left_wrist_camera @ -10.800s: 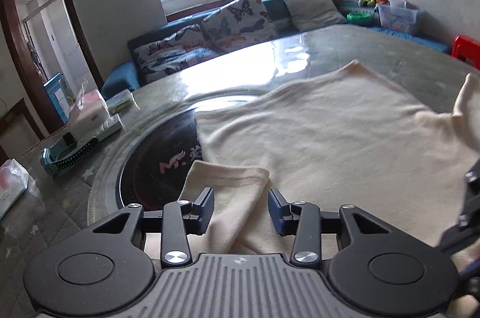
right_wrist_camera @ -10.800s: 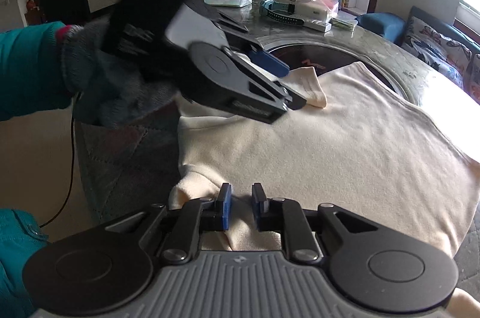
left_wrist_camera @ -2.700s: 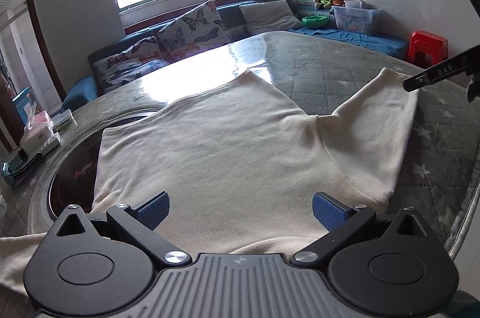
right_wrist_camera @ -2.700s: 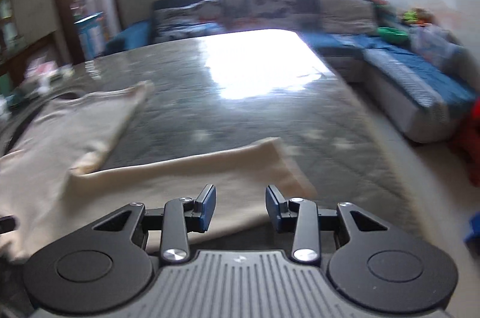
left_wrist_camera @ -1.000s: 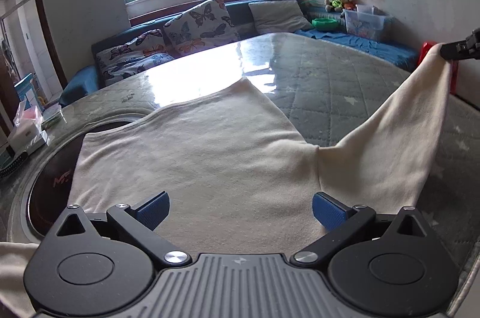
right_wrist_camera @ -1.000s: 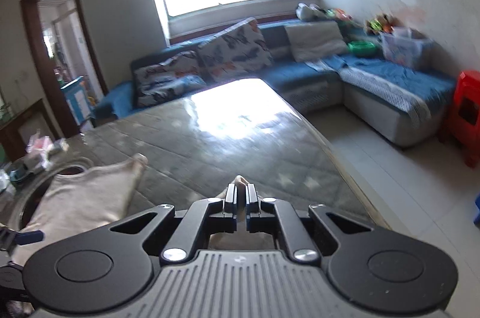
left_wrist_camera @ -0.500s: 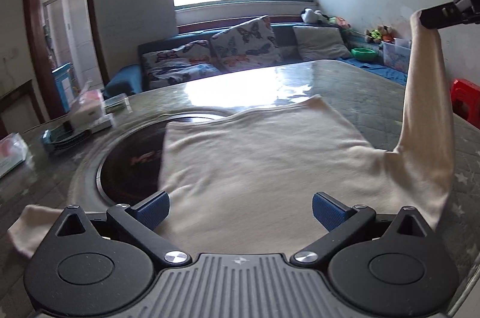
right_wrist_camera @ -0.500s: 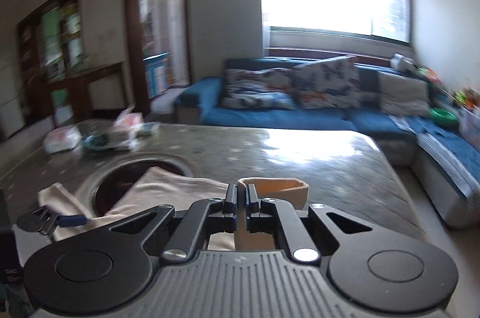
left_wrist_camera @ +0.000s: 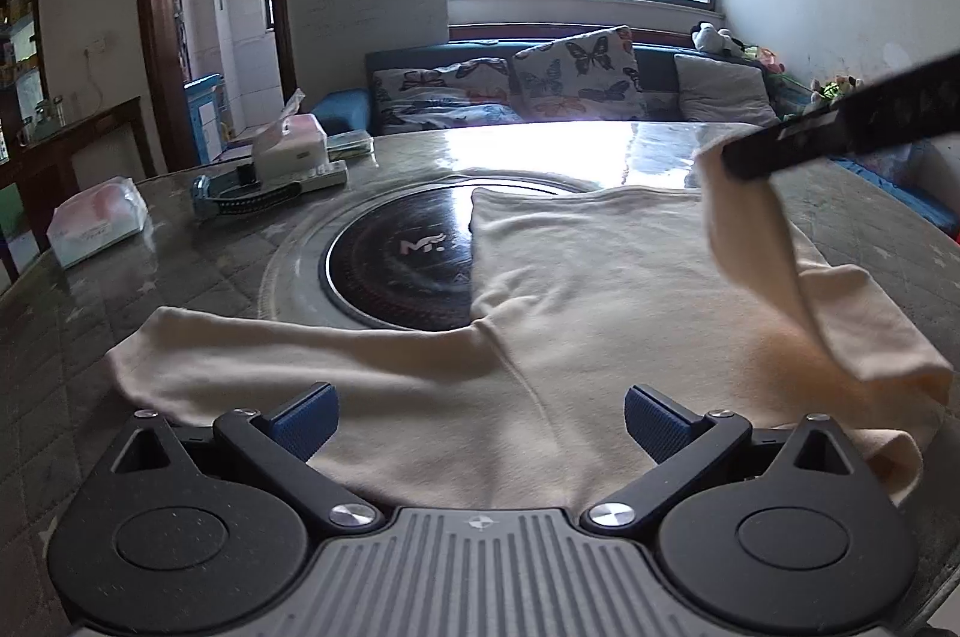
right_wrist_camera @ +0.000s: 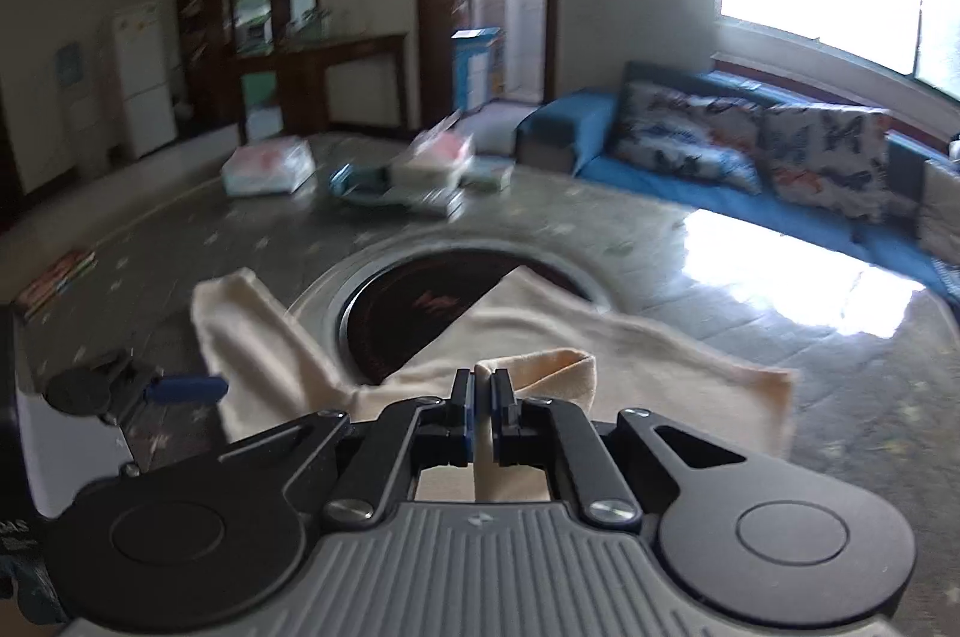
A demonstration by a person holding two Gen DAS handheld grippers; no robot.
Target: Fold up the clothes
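Observation:
A cream long-sleeved shirt (left_wrist_camera: 600, 289) lies spread on the quilted table (left_wrist_camera: 180, 289). One sleeve (left_wrist_camera: 240, 355) stretches flat to the left. The other sleeve (left_wrist_camera: 768, 277) is lifted and draped over the shirt's right side, its cuff (right_wrist_camera: 552, 373) pinched in my right gripper (right_wrist_camera: 482, 397), which is shut on it. In the left wrist view the right gripper (left_wrist_camera: 729, 166) reaches in from the upper right. My left gripper (left_wrist_camera: 480, 421) hovers open over the shirt's near edge, nothing between its fingers; its blue pad (right_wrist_camera: 186, 388) shows at the left of the right wrist view.
A round black hotplate (left_wrist_camera: 396, 265) sits in the table, partly under the shirt. At the far left are a tissue box (left_wrist_camera: 288, 150), a blue tray (left_wrist_camera: 240, 199) and a wrapped tissue pack (left_wrist_camera: 96, 229). A blue sofa with butterfly cushions (left_wrist_camera: 570, 72) stands behind.
My right gripper has carried the sleeve from the table's right side up and leftward over the shirt body. My left gripper has swung left along the near edge and stays open.

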